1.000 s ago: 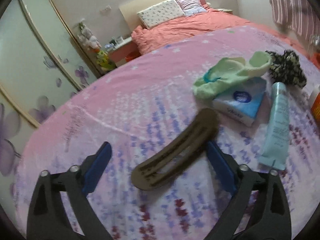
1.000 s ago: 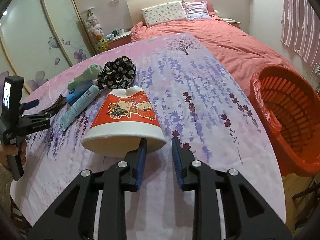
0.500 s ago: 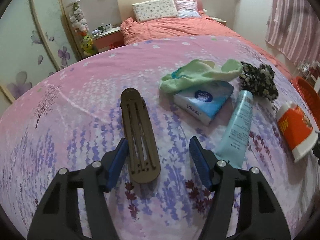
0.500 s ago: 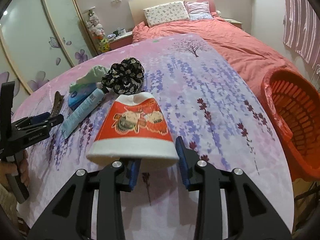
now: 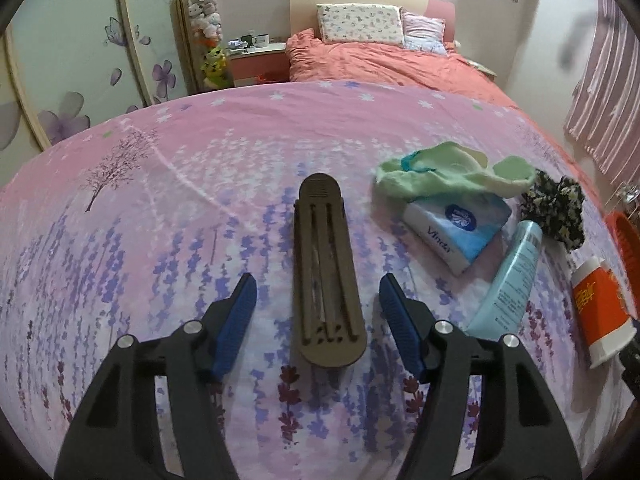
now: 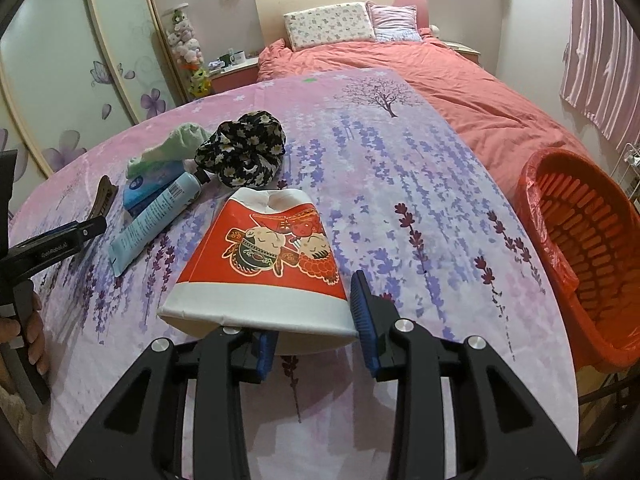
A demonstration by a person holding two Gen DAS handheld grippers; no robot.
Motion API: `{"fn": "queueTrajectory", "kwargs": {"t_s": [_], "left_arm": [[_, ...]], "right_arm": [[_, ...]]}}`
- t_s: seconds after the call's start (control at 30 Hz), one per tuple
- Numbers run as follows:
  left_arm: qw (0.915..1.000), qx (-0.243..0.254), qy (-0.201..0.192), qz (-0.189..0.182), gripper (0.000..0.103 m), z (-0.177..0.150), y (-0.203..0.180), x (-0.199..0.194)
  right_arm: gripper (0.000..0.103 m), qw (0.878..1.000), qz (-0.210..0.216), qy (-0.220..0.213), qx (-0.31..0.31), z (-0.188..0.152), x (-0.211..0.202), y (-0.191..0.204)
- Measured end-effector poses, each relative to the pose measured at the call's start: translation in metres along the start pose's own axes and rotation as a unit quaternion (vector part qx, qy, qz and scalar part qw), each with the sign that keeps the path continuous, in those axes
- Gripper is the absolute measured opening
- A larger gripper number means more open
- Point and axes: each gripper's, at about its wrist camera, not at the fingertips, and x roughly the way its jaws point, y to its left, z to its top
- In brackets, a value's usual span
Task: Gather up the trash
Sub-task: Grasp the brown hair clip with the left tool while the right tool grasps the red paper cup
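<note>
A red and white paper cup (image 6: 264, 264) lies on its side on the flowered tablecloth. My right gripper (image 6: 312, 320) is open, its blue pads on either side of the cup's wide rim; the left pad is partly hidden under the rim. The cup also shows in the left wrist view (image 5: 600, 312) at far right. My left gripper (image 5: 314, 300) is open around the near end of a brown hair clip (image 5: 326, 272) that lies flat on the cloth. An orange bin (image 6: 580, 248) with a red liner stands at the table's right edge.
Behind the cup lie a blue tube (image 6: 156, 220), a blue tissue pack (image 5: 456, 228), a green sock (image 5: 444, 172) and a black flowered scrunchie (image 6: 244, 152). A bed with an orange cover (image 6: 440, 80) lies beyond the table. Wardrobe doors stand at left.
My right gripper has opened wider and moved forward, so its pads now flank the cup's rim. My left gripper has swung to line up with the hair clip and narrowed around it.
</note>
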Motion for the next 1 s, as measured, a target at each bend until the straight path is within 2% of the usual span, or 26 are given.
{"fn": "queueTrajectory", "kwargs": {"t_s": [0.07,0.27,0.6,0.63,1.0], "left_arm": [[1.0000,0.000,0.001,0.009,0.071,0.000,0.001,0.001],[0.9995,-0.020,0.010,0.021,0.085,0.001,0.008,0.003],[0.9992,-0.027,0.015,0.026,0.092,0.001,0.012,0.004],[0.9990,-0.030,0.018,0.028,0.099,0.001,0.014,0.005],[0.9988,-0.036,0.020,0.026,0.099,-0.001,0.015,0.005]], "right_arm": [[0.035,1.000,0.000,0.000,-0.001,0.000,0.000,-0.001],[0.036,1.000,-0.002,0.000,-0.002,0.000,0.000,-0.001],[0.036,1.000,-0.004,0.001,-0.003,-0.001,0.000,0.001],[0.036,1.000,-0.003,0.001,-0.002,-0.001,0.000,0.001],[0.037,1.000,-0.003,0.001,-0.002,0.000,0.000,0.001]]}}
